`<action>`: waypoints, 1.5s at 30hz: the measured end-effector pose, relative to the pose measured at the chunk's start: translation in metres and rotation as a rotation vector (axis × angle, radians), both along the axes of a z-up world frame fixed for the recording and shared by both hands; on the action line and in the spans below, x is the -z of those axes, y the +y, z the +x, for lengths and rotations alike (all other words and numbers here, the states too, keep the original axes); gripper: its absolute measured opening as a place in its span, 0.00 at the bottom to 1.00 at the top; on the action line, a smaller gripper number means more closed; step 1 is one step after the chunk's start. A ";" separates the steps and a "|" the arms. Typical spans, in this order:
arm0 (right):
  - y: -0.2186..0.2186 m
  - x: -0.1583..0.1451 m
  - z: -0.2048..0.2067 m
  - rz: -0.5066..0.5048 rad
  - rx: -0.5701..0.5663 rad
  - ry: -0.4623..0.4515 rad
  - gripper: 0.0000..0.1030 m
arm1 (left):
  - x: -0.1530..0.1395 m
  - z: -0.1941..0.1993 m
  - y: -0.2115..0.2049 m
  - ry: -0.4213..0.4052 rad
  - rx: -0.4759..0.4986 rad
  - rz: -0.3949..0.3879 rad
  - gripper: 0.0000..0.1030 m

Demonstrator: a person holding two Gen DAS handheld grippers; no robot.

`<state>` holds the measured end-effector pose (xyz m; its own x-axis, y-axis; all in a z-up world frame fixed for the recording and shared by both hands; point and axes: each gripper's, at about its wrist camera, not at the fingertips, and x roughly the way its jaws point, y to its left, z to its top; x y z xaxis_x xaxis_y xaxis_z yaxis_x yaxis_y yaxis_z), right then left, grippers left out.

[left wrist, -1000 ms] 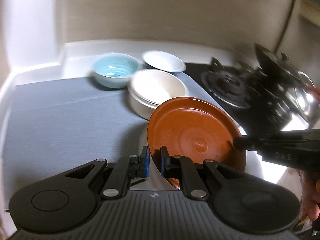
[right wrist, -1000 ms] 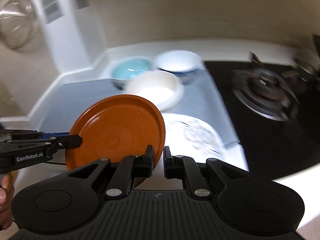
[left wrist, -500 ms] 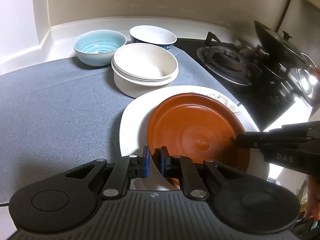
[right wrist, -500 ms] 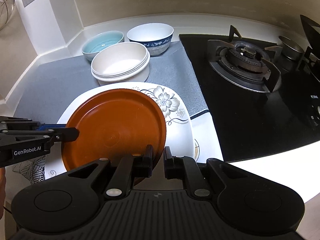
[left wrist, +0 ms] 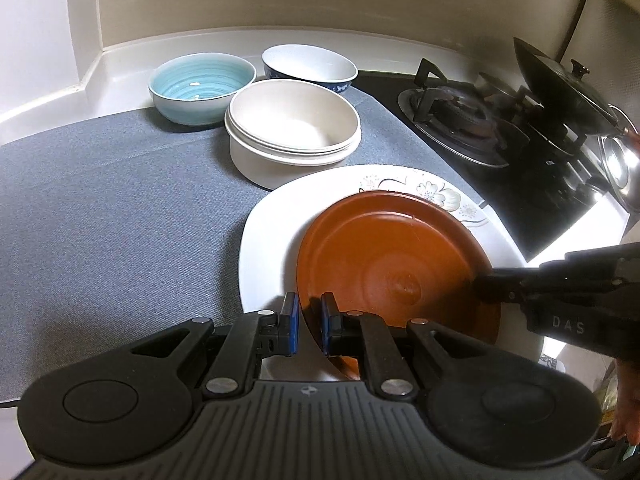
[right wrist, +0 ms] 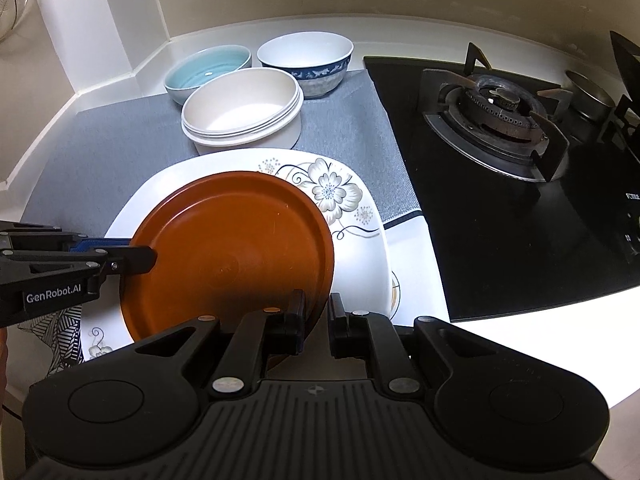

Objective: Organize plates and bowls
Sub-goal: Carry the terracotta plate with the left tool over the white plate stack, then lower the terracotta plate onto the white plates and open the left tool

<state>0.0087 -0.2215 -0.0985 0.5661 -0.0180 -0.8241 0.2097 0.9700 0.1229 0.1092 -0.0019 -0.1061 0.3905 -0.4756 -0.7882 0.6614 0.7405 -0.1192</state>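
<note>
Cream bowls (left wrist: 294, 136) behind brown plate (left wrist: 394, 268)

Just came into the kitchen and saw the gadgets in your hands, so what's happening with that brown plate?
A person is holding one brown plate with two handheld grippers, over the big white floral plate on the grey mat. The left gripper pinches its near rim, and the right gripper grips the opposite edge. Whether the plate already rests on the floral one isn't clear. Stacked cream bowls, a blue bowl and a blue-patterned bowl sit behind.
</note>
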 end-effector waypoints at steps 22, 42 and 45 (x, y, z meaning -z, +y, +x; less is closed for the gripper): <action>-0.024 -0.020 -0.015 -0.043 0.053 -0.111 0.23 | -0.014 0.013 0.041 0.071 -0.179 -0.115 0.31; -0.049 0.013 -0.007 0.170 0.076 -0.028 0.18 | 0.004 0.012 0.049 0.190 -0.210 -0.154 0.13; -0.046 0.012 -0.009 0.159 0.074 -0.032 0.18 | 0.004 0.012 0.054 0.188 -0.211 -0.162 0.13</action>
<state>-0.0004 -0.2672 -0.1109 0.5937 0.0686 -0.8017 0.2735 0.9198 0.2813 0.1210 0.0522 -0.1102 0.3488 -0.5246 -0.7766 0.4508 0.8204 -0.3517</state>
